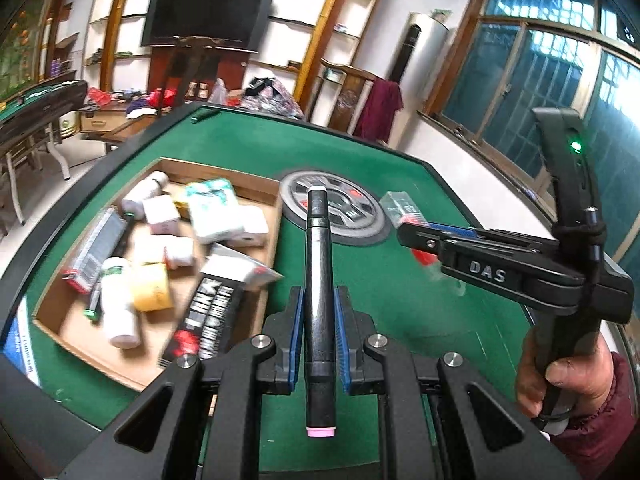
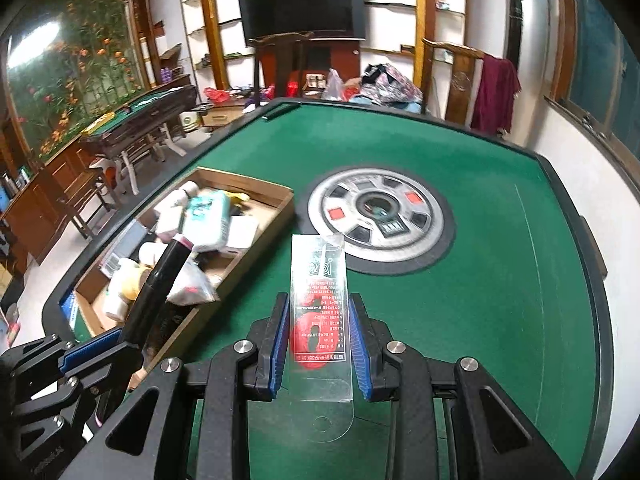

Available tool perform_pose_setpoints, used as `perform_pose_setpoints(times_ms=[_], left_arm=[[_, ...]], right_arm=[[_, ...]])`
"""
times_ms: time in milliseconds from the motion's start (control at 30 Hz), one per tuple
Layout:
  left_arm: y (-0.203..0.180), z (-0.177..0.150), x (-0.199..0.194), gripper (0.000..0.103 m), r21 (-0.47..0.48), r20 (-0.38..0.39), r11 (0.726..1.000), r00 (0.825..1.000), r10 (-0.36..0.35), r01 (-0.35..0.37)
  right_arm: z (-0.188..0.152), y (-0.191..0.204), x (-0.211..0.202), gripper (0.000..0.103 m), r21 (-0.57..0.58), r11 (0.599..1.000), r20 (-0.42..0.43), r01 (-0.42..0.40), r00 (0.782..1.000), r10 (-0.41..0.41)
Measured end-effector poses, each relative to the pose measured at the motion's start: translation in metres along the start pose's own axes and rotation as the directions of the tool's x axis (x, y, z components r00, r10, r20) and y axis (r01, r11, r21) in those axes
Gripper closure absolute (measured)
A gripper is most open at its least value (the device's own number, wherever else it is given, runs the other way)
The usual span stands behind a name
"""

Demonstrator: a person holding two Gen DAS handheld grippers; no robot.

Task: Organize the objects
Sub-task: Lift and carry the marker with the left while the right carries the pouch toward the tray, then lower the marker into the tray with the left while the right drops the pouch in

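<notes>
My left gripper [image 1: 319, 336] is shut on a black marker [image 1: 319, 280] with a pink end cap, held lengthwise above the green table. My right gripper [image 2: 319, 344] is shut on a clear plastic package [image 2: 322, 304] with a red item inside and printed text. In the left wrist view the right gripper [image 1: 416, 232] reaches in from the right, held by a hand [image 1: 568, 376]. In the right wrist view the left gripper [image 2: 100, 350] with the marker [image 2: 160, 288] hangs over the box's near corner. A shallow cardboard box [image 1: 276, 216] on the left holds several bottles, packets and small boxes.
A round grey control panel [image 2: 380, 220] sits in the middle of the green felt table [image 2: 500, 280], which has a raised black rim. Chairs, a second table and shelves with a television stand beyond the far edge. A blue-and-white booklet [image 1: 18, 344] lies left of the box.
</notes>
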State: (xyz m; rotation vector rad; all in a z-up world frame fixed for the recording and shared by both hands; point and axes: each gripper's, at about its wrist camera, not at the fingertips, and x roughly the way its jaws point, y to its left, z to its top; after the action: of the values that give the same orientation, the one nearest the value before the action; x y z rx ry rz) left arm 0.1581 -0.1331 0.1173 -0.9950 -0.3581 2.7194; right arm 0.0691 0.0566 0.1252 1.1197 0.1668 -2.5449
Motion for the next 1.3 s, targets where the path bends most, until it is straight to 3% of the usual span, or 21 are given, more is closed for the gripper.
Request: perform_pose_setpoints(times_ms=[367, 700, 967, 1300], left_arm=[[0.066, 0.021, -0.021, 0.089, -0.078, 0.054, 0.991, 0.992, 0.117, -0.113], [0.121, 0.041, -0.012, 0.089, -0.108, 0.025, 0.975, 0.98, 0.198, -0.194], [0.145, 0.053, 0.019, 0.089, -0.126, -0.024, 0.969, 0.978, 0.209, -0.21], [0.16, 0.051, 0.058, 0.089, -0.145, -0.092, 0.971, 0.979, 0.18, -0.192]], right_arm=[[0.032, 0.05, 0.008, 0.072, -0.076, 0.995, 0.013, -0.056, 0.998, 0.058], [0.07, 0.089, 0.034, 0.072, -0.108, 0.988, -0.019, -0.111, 0.994, 0.109], [0.095, 0.119, 0.084, 0.072, -0.078, 0.98, -0.114, -0.186, 0.978, 0.176], [0.112, 0.145, 0.161, 0.072, -0.046, 0.978, -0.23, -0.203, 0.955, 0.188]])
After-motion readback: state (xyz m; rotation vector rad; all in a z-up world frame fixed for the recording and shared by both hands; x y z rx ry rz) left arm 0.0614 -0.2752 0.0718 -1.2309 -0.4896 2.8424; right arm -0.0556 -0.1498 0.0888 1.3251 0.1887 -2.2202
